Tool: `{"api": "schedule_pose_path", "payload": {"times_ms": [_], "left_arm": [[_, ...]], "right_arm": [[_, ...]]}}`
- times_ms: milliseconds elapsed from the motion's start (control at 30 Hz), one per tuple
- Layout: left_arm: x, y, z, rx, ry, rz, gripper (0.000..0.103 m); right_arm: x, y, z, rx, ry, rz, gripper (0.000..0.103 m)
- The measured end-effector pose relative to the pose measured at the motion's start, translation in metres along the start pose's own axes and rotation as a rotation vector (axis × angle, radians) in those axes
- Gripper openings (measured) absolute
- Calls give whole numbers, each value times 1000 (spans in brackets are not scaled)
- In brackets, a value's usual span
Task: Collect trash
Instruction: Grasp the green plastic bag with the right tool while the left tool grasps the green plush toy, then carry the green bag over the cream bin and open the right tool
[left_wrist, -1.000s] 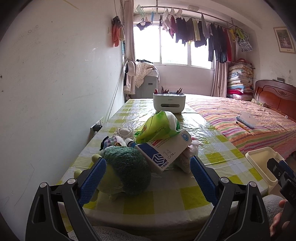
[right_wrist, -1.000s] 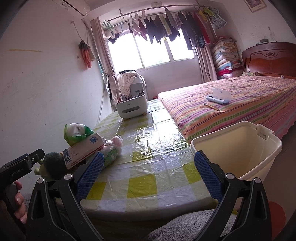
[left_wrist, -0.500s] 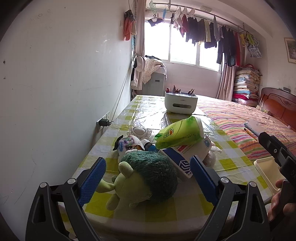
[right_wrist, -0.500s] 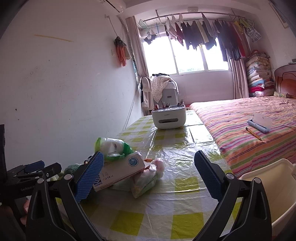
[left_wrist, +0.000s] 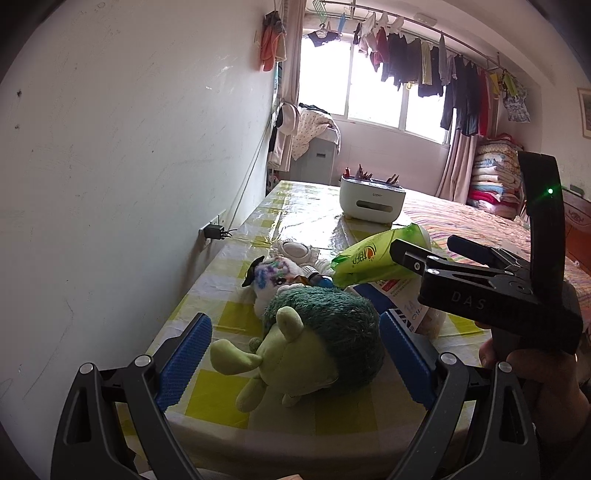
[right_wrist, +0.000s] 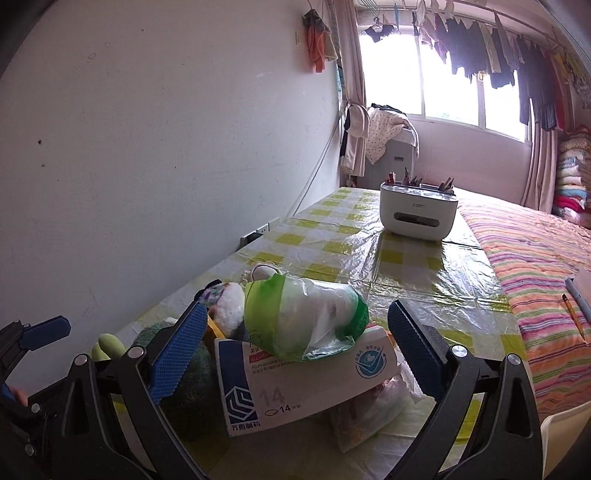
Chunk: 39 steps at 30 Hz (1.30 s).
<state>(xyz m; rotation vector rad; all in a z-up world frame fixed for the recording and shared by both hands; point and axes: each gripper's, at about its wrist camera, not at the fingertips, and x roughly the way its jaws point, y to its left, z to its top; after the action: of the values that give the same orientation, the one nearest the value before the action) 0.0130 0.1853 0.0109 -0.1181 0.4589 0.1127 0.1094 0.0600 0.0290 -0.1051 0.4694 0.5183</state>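
So the right tool (right_wrist: 295, 345) is spread wide, blue pads on either side of the pile with nothing pinched. Dead ahead between them sits the crumpled green-and-white plastic wrapper (right_wrist: 304, 317), lying on top of the white cardboard medicine box with the dark blue stripe (right_wrist: 295, 387). Both run crosswise to the tool, long axis going left to right, so the jaws line up with their ends rather than their narrow sides. I'd guess a wrist twist is needed before closing.

The left tool (left_wrist: 291, 360) is also wide open, but it's framing the fuzzy green plush hedgehog toy (left_wrist: 314, 343), which isn't trash. The wrapper is off to its right and further back on the yellow-checked bench (right_wrist: 406, 258). So the right one is clearly nearer.
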Motion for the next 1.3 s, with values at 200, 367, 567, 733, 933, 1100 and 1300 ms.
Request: {"api": "schedule_pose_path", "payload": {"times_ms": [200,367,567,733,933,1100,1300], "left_arm": [[5,5,-1,-9,16,-7,89],[8,4,-2,-8,27,0,89],[16,1,-2,7,36,16,89],[25,-6,0,12,64,-2,89],[48,-22,2,24,157,-53,89],[63,-29,2,19,183,28,89],[76,-36,-4,73,230,106,89]], "right_arm": [[25,-3,-6,-7,67,26,66],[19,-11,-10,-3,46,45,25],[-27,-11,-8,-15,-143,8,20],[-62,-14,-13,9,-244,-10,20],[-78,-22,-24,31,-258,-14,20],[-89,-33,-34,71,-253,-8,20],[-103,-44,-47,108,-265,-22,21]]}}
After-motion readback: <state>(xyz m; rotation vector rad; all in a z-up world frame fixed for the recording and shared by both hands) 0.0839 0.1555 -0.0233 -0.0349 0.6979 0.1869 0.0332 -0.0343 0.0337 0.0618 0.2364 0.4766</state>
